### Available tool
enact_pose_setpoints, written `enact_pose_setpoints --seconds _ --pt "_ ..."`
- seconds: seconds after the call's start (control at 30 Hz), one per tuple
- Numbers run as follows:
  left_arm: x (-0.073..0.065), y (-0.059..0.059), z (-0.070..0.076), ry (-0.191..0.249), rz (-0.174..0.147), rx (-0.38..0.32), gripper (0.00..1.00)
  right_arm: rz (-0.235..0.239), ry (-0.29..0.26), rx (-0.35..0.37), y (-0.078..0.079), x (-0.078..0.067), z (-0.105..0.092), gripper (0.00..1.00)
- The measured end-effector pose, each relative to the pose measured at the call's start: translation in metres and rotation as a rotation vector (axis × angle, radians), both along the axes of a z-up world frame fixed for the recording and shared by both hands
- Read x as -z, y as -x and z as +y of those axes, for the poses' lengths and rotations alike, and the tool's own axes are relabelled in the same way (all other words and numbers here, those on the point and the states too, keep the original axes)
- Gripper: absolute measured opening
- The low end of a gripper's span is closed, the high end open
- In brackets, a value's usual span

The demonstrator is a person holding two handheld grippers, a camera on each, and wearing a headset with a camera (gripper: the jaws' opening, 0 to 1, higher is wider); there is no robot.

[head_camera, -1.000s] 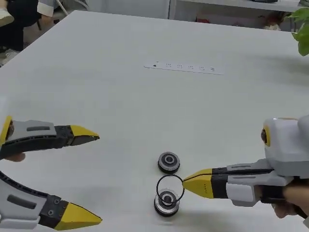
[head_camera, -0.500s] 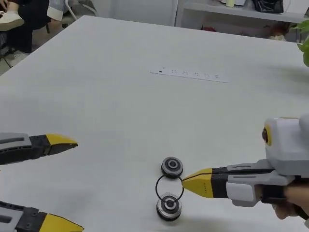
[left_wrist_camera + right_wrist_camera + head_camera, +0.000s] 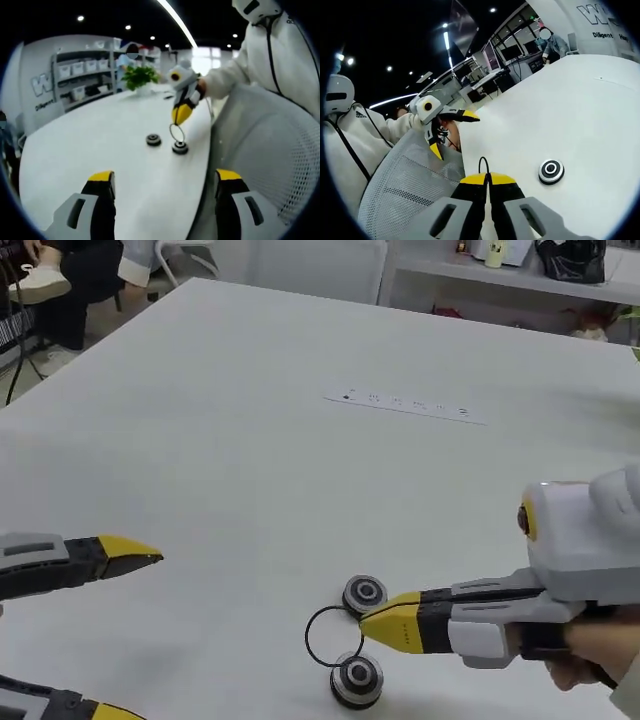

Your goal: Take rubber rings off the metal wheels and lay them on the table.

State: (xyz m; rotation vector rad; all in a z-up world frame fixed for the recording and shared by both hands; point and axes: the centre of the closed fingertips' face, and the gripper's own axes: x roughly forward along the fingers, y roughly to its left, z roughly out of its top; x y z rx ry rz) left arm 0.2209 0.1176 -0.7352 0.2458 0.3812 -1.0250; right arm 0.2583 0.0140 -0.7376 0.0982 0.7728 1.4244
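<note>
plain white counter (image 3: 230, 440), matte and bare around the work. closest to the person, the left hand-held gripper (image 3: 165, 176) sits low over the near edge with its yellow-tipped jaws spread wide, nothing in them. just past that, the right hand-held gripper (image 3: 366, 623) comes in from the right, jaws pressed together and pinching a thin black rubber ring (image 3: 307, 637). the ring hangs off the tips in the gap between the two metal wheels, and i can't tell if its bottom touches the counter. near wheel (image 3: 357, 680) is just below the tips, far wheel (image 3: 364, 593) just above them, both flat on the counter with dark rims. further out a white power strip (image 3: 405, 406) lies alone mid-counter. behind the counter's far edge there's a shelf (image 3: 500, 270) with a black bag (image 3: 570, 258) on it. in the left gripper view, wall shelving holds rows of white bins (image 3: 80, 72), contents not visible, and a leafy plant (image 3: 140, 76) stands at the counter's far end.
</note>
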Motion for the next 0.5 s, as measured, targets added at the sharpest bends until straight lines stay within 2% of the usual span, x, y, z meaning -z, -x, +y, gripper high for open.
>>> enact_pose_setpoints --seconds 0.23,0.5 --pt "0.001 0.001 0.000 0.004 0.005 -0.007 0.83 -0.005 0.026 -0.041 0.004 0.010 0.011 0.00" --pt "0.001 0.002 0.002 0.009 0.008 -0.020 0.82 -0.003 0.044 -0.063 0.001 0.023 0.022 0.00"
